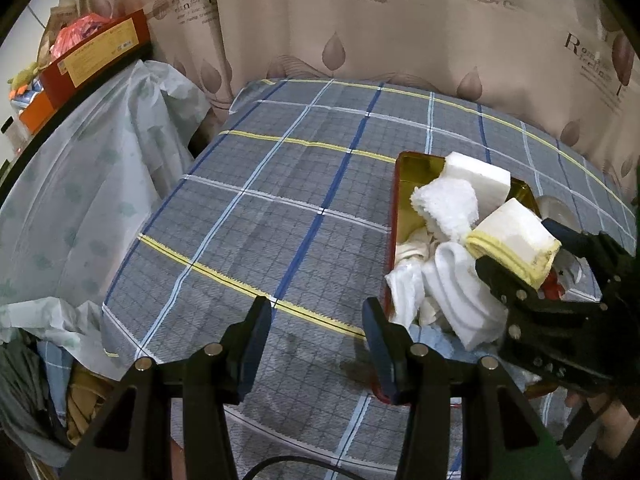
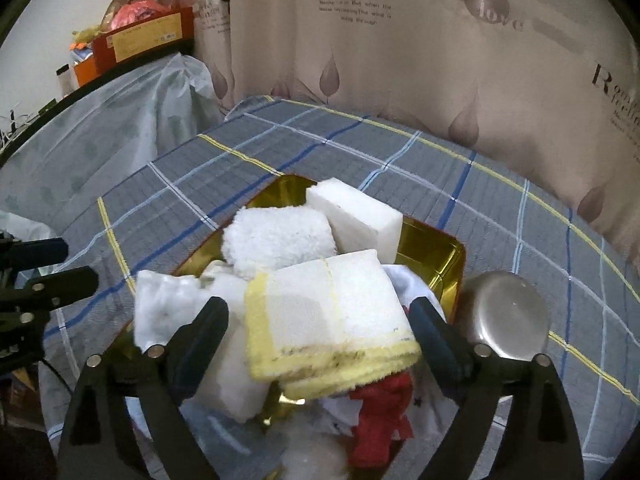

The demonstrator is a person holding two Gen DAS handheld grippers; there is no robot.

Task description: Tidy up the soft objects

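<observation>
Landmark: the gold-lined tray (image 2: 434,254) on the plaid cloth (image 1: 280,208); the tray is heaped with soft items; topmost is the yellow-edged folded cloth (image 2: 328,312), lying across the pile at the tray's near end, tilted, its yellow hem toward the right gripper (image 2: 320,336); behind it, toward the tray's far end, a fluffy white towel roll (image 2: 276,236) and a white foam block (image 2: 356,220) leaning against each other; a white sock-like bundle (image 2: 176,308) hangs at the tray's left rim; red fabric (image 2: 384,412) lies under the folded cloth; a metal dome (image 2: 504,312) stands just beside the tray's right rim. Right gripper: fingers spread wide on either side of the folded cloth, pads apparently clear of it, so it looks let go, resting on the pile. Left gripper (image 1: 316,344): half open, nothing between its fingers, hovering over bare plaid cloth just left of the tray. Handling judgement: folded cloth light, limp, compressible, not fragile; likely to unfold or slide off the heap if nudged; best pinched across the thick hemmed fold, through all layers; foam block springy, wants a grip across its narrow faces.
</observation>
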